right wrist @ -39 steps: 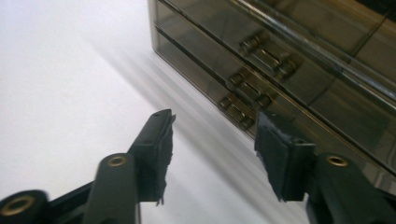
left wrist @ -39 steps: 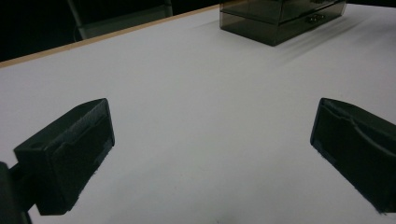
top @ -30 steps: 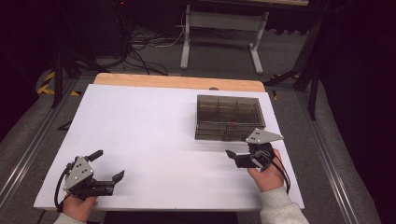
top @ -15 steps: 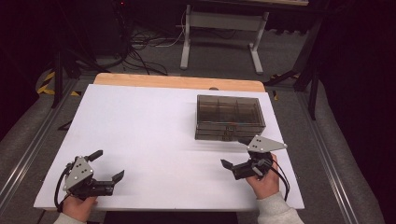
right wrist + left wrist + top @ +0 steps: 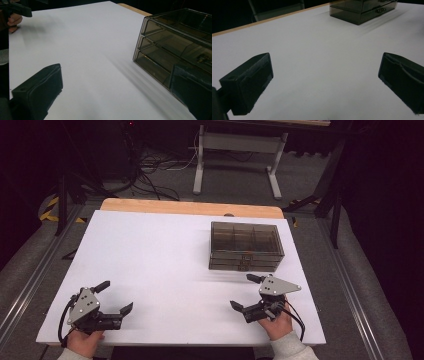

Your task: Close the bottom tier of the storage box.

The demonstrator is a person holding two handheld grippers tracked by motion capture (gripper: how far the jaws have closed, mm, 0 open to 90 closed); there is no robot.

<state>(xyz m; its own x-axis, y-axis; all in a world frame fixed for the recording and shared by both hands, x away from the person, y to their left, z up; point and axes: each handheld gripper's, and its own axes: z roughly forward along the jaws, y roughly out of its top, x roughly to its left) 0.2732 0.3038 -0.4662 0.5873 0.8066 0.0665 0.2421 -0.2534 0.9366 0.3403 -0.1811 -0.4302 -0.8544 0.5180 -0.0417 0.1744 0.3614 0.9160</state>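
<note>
Smoky, see-through plastic is what we are looking at on the far right part of the table: a small drawer box [image 5: 246,246] is sitting on the white table top [image 5: 160,255], near the right edge and well back from us. Through its lid we are making out three compartments side by side, and its front is facing our side, with stacked drawer fronts and a small latch or handle low in the middle.

Our right gripper [image 5: 247,291] is hovering just in front of that box, a little right of its middle, with our hand wrapped round the grip near the table's front edge. Its jaws have just been opening, and now they are standing wide apart with nothing between them. In the right gripper view the drawer box [image 5: 175,50] is rising close on the right, just behind the right-hand jaw, and we cannot tell whether that jaw is touching it. We are also catching the left gripper [image 5: 15,8] far off at the top left corner.

Our left gripper [image 5: 114,297] is resting low at the front left corner of the table, well apart from the box. Its jaws are spread wide too, gripping nothing, as bare white surface is showing between them in the left gripper view, with the drawer box [image 5: 362,10] far off at the top.
</note>
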